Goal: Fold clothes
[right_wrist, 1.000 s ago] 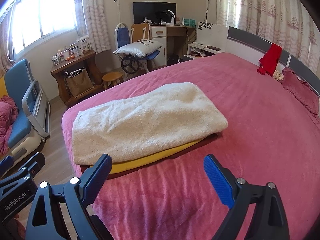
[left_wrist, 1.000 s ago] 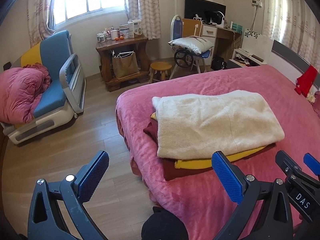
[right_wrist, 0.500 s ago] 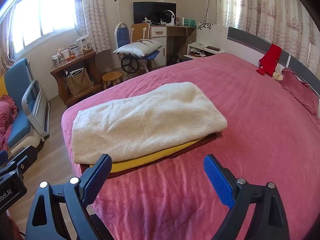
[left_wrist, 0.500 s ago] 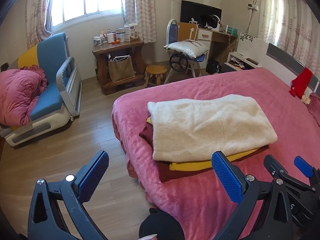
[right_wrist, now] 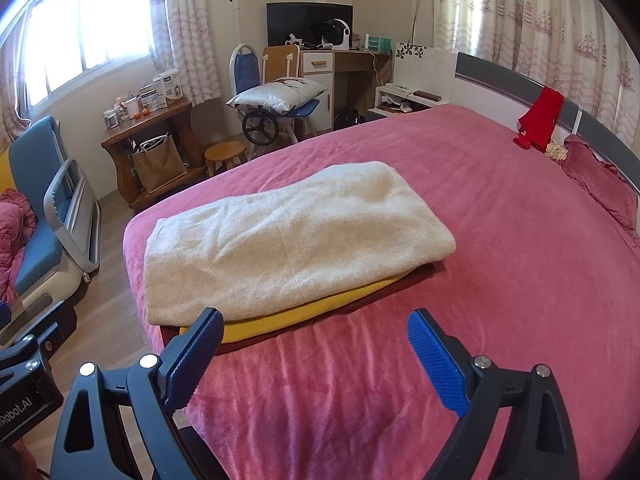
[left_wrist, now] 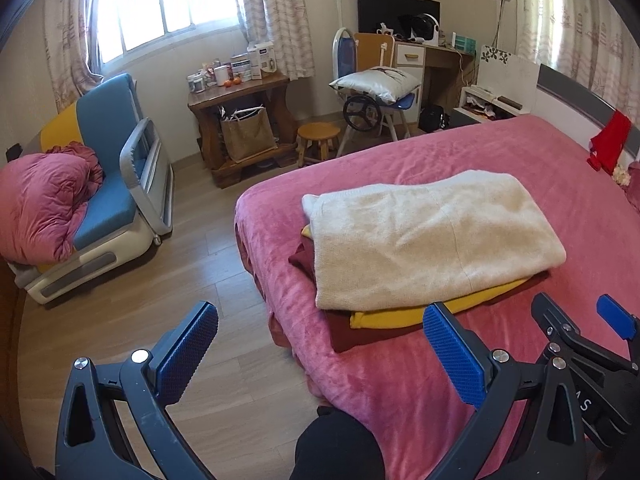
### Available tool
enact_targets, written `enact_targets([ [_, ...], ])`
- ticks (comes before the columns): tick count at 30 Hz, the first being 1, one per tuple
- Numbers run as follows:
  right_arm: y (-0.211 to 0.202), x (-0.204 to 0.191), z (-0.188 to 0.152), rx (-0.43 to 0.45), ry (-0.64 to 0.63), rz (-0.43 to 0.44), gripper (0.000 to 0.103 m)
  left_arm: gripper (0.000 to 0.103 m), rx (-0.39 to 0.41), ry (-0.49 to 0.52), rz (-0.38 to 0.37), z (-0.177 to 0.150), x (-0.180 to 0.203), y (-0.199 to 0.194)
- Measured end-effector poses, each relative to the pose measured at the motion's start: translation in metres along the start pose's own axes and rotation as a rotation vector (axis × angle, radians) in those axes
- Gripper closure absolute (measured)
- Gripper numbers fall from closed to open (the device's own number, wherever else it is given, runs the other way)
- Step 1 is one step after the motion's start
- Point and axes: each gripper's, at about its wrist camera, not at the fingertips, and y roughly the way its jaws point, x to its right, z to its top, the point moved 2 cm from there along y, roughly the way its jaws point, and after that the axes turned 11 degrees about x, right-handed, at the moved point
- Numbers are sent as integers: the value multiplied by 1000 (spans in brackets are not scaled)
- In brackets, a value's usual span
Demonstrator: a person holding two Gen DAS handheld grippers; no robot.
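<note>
A folded cream sweater (left_wrist: 428, 236) (right_wrist: 296, 240) tops a stack on the pink bed (left_wrist: 440, 380) (right_wrist: 500, 280). Under it lie a folded yellow garment (left_wrist: 400, 318) (right_wrist: 304, 312) and a dark red garment (left_wrist: 344, 336) (right_wrist: 248, 346). My left gripper (left_wrist: 320, 352) is open and empty, held back from the stack over the bed's corner and the floor. My right gripper (right_wrist: 316, 352) is open and empty, just short of the stack's near edge. The right gripper's body also shows at the lower right of the left wrist view.
A blue armchair (left_wrist: 108, 184) with a pink quilt (left_wrist: 40, 204) stands left on the wooden floor. A wooden side table (left_wrist: 236, 120), a stool (left_wrist: 318, 136), a chair with a pillow (left_wrist: 376, 84) and a desk (left_wrist: 432, 60) line the far wall. A red cloth (right_wrist: 540, 116) hangs on the headboard.
The left gripper has drawn back and tilted a little, so the stack sits further right and higher in its view. The right gripper has hardly moved. Both stay open.
</note>
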Motion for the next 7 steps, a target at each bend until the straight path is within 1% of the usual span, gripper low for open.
enact_targets([
  [2,1,0,-1,-4,3,0,8,0,-9,5,-23,-2,3,1],
  [5,0,2,-1,-4,10,2,8,0,-3,11,-16,-4,4,-1],
  [7,0,3,-1,-5,12,0,8,0,-14,-3,-33,-5,4,0],
])
